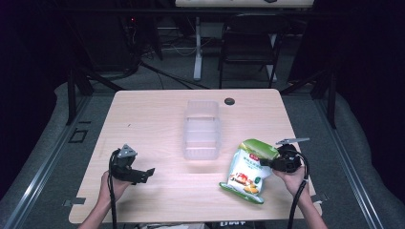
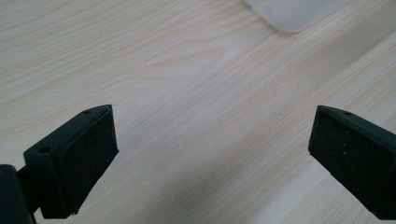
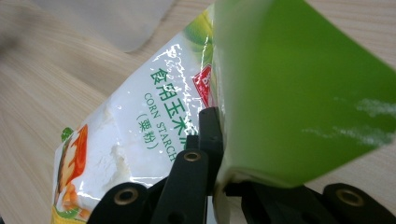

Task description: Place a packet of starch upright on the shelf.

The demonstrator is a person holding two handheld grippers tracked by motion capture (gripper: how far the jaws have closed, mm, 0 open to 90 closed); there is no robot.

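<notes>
The right gripper (image 1: 268,162) pinches the folded green top of the corn starch bag (image 1: 246,172) at the table's (image 1: 153,114) near right. The left gripper (image 1: 145,174), jaws spread wide, hovers near left of the clear plastic tray (image 1: 201,130).

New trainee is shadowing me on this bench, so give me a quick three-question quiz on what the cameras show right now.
1. True or false: the right gripper is shut on the green-and-white plastic corn starch bag.
2. What stands at the middle of the pale wooden table? A) a steel bowl B) a clear frosted plastic bin C) a red cup
3. Fill in: the left gripper has its jaws ____, with bare tabletop between them.

Key: 1 true; 2 B; 3 open.
</notes>
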